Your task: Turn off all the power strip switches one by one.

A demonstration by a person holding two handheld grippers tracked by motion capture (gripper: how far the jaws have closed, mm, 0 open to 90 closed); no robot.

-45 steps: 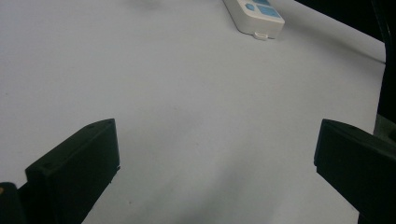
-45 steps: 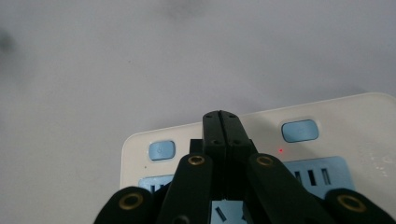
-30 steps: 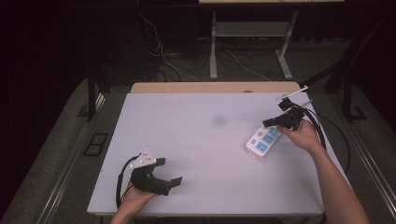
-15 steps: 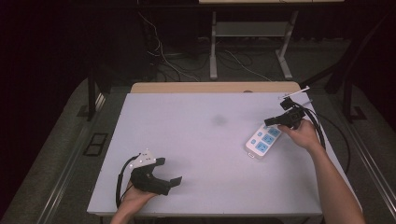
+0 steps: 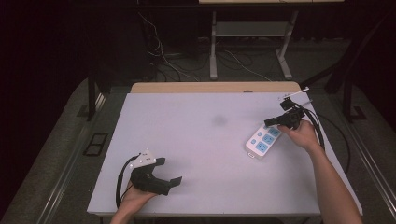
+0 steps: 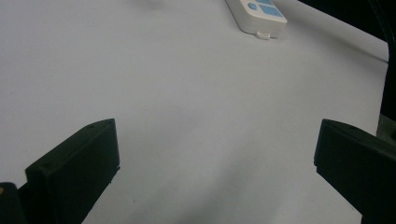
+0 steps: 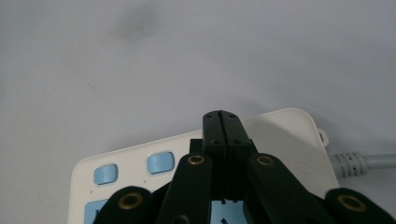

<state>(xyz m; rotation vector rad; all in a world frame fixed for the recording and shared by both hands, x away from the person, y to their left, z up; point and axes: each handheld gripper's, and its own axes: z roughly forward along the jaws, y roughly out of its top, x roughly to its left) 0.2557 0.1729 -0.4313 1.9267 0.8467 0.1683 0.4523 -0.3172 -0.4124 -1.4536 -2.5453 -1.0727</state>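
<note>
The right gripper [image 5: 273, 122], jaws pressed together, is covering part of the power strip [image 5: 262, 141] lying near the desk's [image 5: 196, 135] right edge. Left gripper [image 5: 170, 175] is resting spread. Positions are remaining unchanged.

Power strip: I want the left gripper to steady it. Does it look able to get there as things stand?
Probably yes. The left gripper stands open, far from the power strip, with bare table between. The shut right gripper is over the strip's far end; the near end looks free.
</note>
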